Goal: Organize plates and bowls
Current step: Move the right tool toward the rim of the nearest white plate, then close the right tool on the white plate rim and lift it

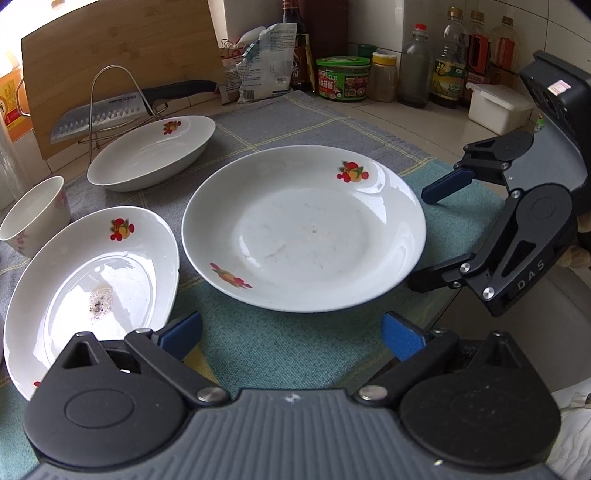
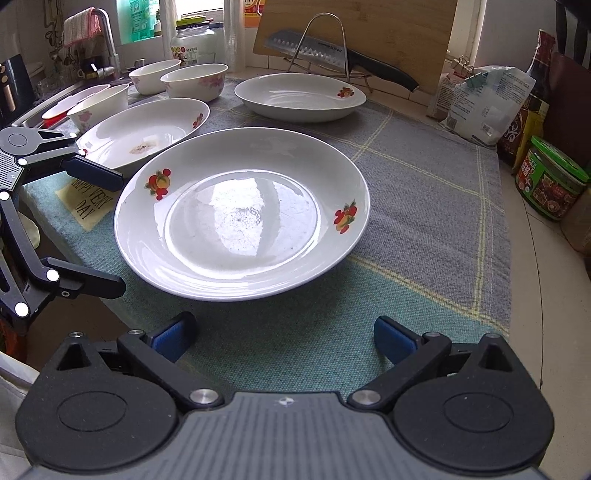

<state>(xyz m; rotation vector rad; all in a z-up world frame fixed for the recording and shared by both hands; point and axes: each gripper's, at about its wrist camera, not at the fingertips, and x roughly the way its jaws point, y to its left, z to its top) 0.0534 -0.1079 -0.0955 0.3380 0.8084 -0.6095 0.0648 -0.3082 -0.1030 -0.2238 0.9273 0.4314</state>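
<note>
Two grippers are held with jaws spread wide, nothing grasped. Round white ceramic plate with fruit decals [image 2: 242, 214] is set on the grey-green checked cloth [image 2: 424, 206], centred straight ahead of the right gripper [image 2: 282, 338]. The left gripper [image 1: 291, 338] is offset toward the plate's left edge, beside a soiled oval white dish [image 1: 92, 291]. Right gripper is judged better aligned, near rim facing its fingers.

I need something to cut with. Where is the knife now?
The knife rests on the wire rack in front of the cutting board, at the back of the counter, just behind the far oval dish.
</note>
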